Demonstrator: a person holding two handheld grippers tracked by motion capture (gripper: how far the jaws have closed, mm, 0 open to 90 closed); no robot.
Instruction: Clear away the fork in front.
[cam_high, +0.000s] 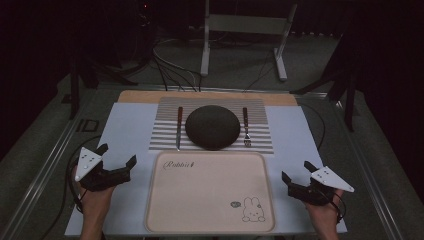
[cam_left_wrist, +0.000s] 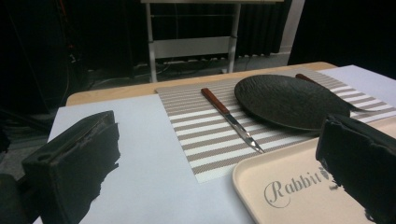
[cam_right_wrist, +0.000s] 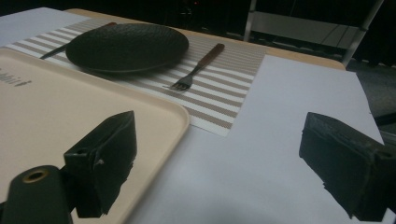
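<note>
A dark round plate (cam_high: 212, 127) (cam_left_wrist: 289, 100) (cam_right_wrist: 126, 45) sits on a striped placemat (cam_high: 260, 135) (cam_left_wrist: 205, 135) (cam_right_wrist: 219, 100). A knife (cam_high: 178, 127) (cam_left_wrist: 231, 119) with a reddish handle lies left of the plate, a fork (cam_high: 246, 127) (cam_right_wrist: 196, 67) to its right. In front of the mat rests a beige tray (cam_high: 210, 192) (cam_left_wrist: 280, 186) (cam_right_wrist: 42, 107) printed with a rabbit. My left gripper (cam_high: 117, 156) (cam_left_wrist: 215, 158) is open left of the tray, nothing between its jaws. My right gripper (cam_high: 296, 171) (cam_right_wrist: 219, 163) hovers open right of the tray.
A white sheet (cam_high: 125, 135) covers the wooden table (cam_high: 140, 96). Beyond the table's far edge stand a metal frame (cam_high: 245, 30) and loose cables (cam_high: 172, 70) on the floor. Bare sheet lies on both sides of the tray.
</note>
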